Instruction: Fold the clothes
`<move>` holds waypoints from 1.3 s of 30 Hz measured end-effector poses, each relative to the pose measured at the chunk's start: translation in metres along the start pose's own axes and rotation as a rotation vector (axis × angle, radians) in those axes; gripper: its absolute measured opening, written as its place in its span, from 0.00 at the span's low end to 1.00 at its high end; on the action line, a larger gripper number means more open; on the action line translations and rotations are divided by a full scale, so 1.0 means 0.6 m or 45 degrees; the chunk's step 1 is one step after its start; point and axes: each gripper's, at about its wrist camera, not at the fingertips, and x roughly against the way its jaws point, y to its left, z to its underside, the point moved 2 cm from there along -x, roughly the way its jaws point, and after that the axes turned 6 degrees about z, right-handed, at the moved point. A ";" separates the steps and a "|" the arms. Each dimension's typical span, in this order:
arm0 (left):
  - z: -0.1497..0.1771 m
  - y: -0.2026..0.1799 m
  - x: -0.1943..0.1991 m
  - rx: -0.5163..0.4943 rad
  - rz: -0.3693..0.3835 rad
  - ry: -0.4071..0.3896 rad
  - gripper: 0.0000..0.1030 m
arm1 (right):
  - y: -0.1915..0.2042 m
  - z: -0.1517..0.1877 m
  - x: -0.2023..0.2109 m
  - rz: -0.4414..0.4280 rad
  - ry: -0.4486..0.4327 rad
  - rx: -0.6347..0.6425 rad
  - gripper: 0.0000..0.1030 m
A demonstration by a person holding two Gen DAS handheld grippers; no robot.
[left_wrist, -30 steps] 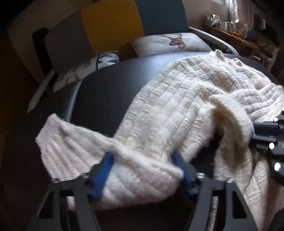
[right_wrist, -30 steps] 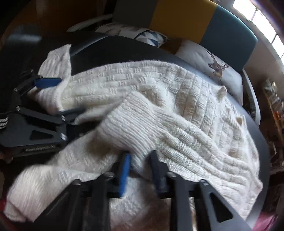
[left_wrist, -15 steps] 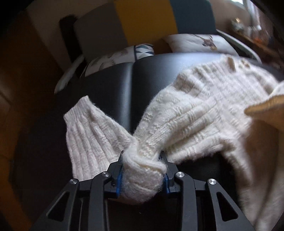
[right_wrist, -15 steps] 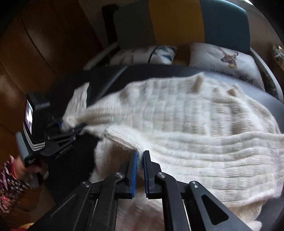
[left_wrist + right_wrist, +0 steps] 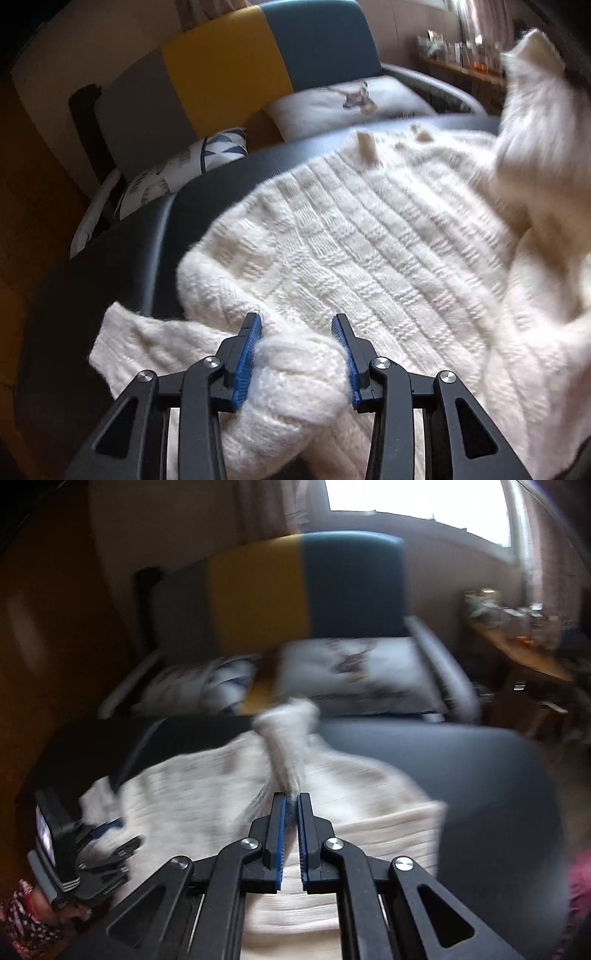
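Left claw (image 5: 297, 363) pinches white sweater (image 5: 388, 236) sleeve — bunched.

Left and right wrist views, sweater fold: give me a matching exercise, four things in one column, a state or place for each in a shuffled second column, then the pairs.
Things:
1. left gripper
2. right gripper
3. deer cushion
4. sweater body

States or places:
A. spread flat on the dark seat
B. closed on a thick bunched roll of knit
C. resting against the blue part of the sofa back
D. pinching a thin edge of knit, lifted above the seat

Pairs: 1-B, 2-D, 3-C, 4-A
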 end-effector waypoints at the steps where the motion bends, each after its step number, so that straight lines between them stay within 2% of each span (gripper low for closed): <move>1: 0.001 -0.006 -0.003 -0.024 -0.023 0.005 0.46 | -0.025 -0.005 0.000 0.032 -0.003 -0.021 0.05; 2: 0.003 -0.013 -0.004 -0.050 -0.047 0.007 0.55 | -0.050 -0.010 -0.001 0.064 -0.004 -0.041 0.05; 3: 0.004 -0.020 -0.006 -0.077 -0.070 0.009 0.58 | -0.079 -0.014 -0.004 0.103 -0.005 -0.062 0.05; 5: 0.007 -0.023 -0.008 -0.104 -0.127 -0.012 0.69 | -0.140 -0.020 -0.015 0.188 0.004 -0.099 0.05; 7: 0.013 -0.009 -0.010 -0.034 -0.129 -0.025 0.77 | -0.193 -0.021 -0.027 0.256 0.016 -0.138 0.05; 11: 0.025 0.034 -0.014 0.171 -0.056 -0.024 0.92 | -0.295 -0.022 -0.050 0.385 0.041 -0.214 0.05; 14: 0.028 0.048 -0.021 0.240 -0.012 -0.018 0.95 | -0.356 -0.014 -0.071 0.457 0.067 -0.254 0.05; 19: 0.031 0.042 -0.023 0.230 -0.038 -0.047 0.98 | -0.428 0.010 -0.117 0.530 0.126 -0.300 0.05; 29: 0.037 0.042 -0.024 0.265 -0.038 -0.075 1.00 | -0.518 0.110 -0.221 0.605 0.299 -0.449 0.05; 31: 0.037 0.042 -0.025 0.268 -0.040 -0.078 1.00 | -0.524 0.115 -0.224 0.616 0.270 -0.445 0.07; 34: 0.037 0.043 -0.026 0.276 -0.037 -0.080 1.00 | -0.527 0.111 -0.220 0.590 0.266 -0.432 0.19; 35: 0.037 0.043 -0.026 0.278 -0.035 -0.081 1.00 | -0.529 0.111 -0.214 0.581 0.267 -0.448 0.20; 39: 0.037 0.045 -0.026 0.285 -0.026 -0.081 1.00 | -0.514 0.107 -0.132 0.601 0.138 -0.536 0.23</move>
